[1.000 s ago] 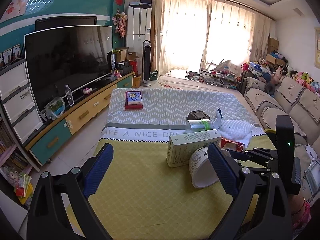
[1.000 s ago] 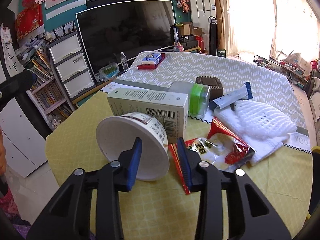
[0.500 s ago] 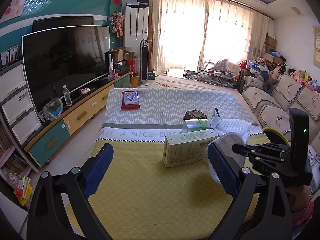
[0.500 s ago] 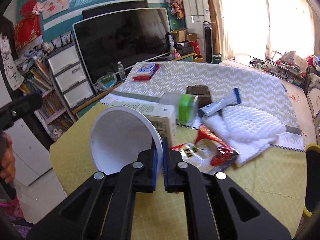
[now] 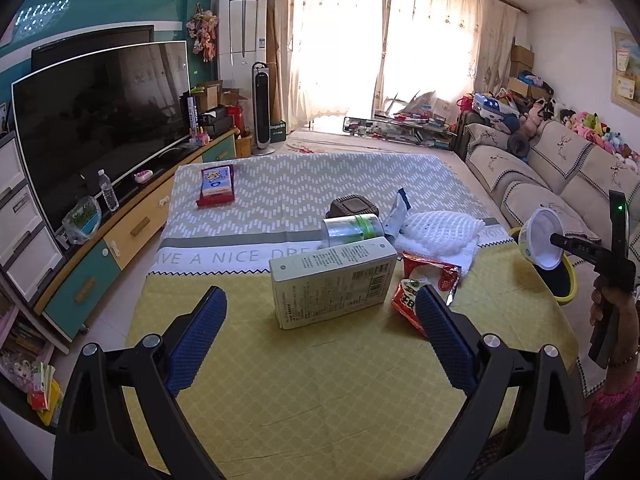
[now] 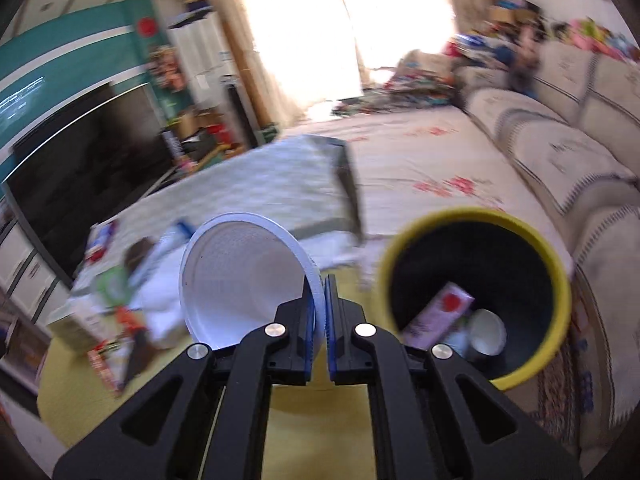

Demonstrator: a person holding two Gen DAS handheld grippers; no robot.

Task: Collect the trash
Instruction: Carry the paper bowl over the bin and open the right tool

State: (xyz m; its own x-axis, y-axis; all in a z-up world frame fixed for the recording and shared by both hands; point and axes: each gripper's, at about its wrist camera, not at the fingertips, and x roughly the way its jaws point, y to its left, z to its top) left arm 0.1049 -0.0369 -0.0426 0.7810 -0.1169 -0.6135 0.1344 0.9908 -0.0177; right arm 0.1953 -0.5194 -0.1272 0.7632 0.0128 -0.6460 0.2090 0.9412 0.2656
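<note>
Looking along our left gripper [image 5: 320, 320], jaws spread empty, we see the carton [image 5: 334, 282] and red wrapper [image 5: 424, 286] left at twelve o'clock. Through the right wrist, our right gripper [image 6: 319, 312] pinches the white cup [image 6: 244, 280] by its rim, the yellow bin [image 6: 472, 288] at two o'clock already holding some trash.

White cup [image 6: 240, 276], yellow-rimmed black bin [image 6: 560, 280], yellow lattice-patterned tablecloth [image 5: 320, 380].

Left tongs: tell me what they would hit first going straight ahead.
Most likely the carton, lying on the yellow cloth dead ahead between the open left tongs; nothing nearer shows, though depth is uncertain.
</note>
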